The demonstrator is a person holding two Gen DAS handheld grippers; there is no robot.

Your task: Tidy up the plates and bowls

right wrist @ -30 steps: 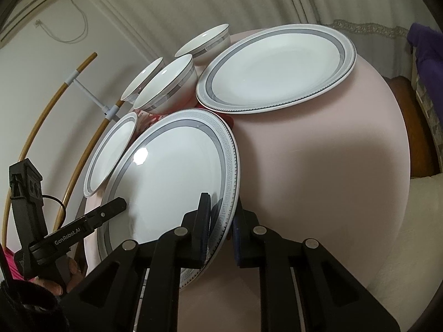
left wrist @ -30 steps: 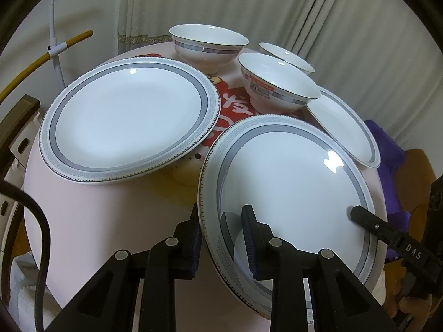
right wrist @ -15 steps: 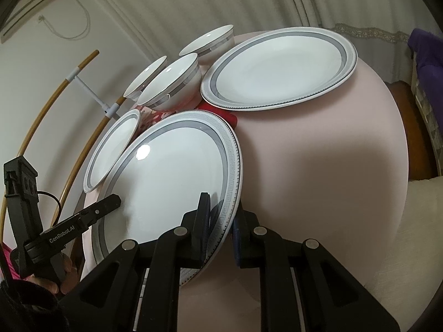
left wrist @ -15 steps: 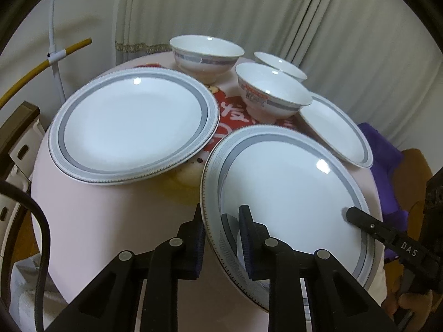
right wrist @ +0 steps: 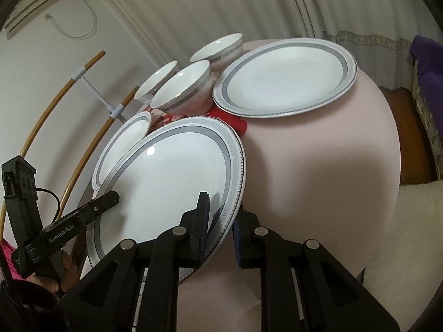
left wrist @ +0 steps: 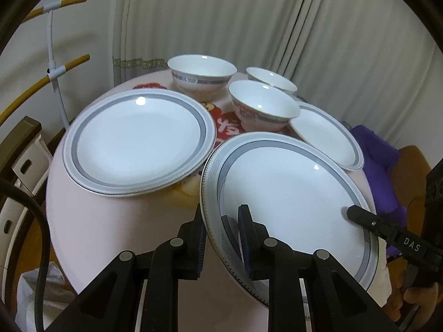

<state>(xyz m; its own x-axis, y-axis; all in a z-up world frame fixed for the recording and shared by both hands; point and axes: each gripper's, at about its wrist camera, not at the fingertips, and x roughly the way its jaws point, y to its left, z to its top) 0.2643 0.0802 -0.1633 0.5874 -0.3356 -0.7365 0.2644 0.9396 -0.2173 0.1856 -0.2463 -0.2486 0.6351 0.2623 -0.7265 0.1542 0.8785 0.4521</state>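
Now that the plate (left wrist: 288,191) has risen off the table (left wrist: 91,215), both grippers, left (left wrist: 221,238) and right (right wrist: 221,221), clamp its rim; stacking likely follows.

Open pink table (right wrist: 318,171) on the right of the held plate (right wrist: 171,182), wide enough for a gripper. Bare table (left wrist: 116,221) also near the front edge on the left. Big plate (left wrist: 138,141) just beside the held plate's rim, only a thin gap between. Three bowls (left wrist: 263,108) crowded at the back, no clear passage among them. Small plate (left wrist: 326,138) tucked close behind the held plate, right of the bowls. Curtain (left wrist: 221,19) close behind the table. Bamboo hoops (right wrist: 74,116) beyond the small plate.
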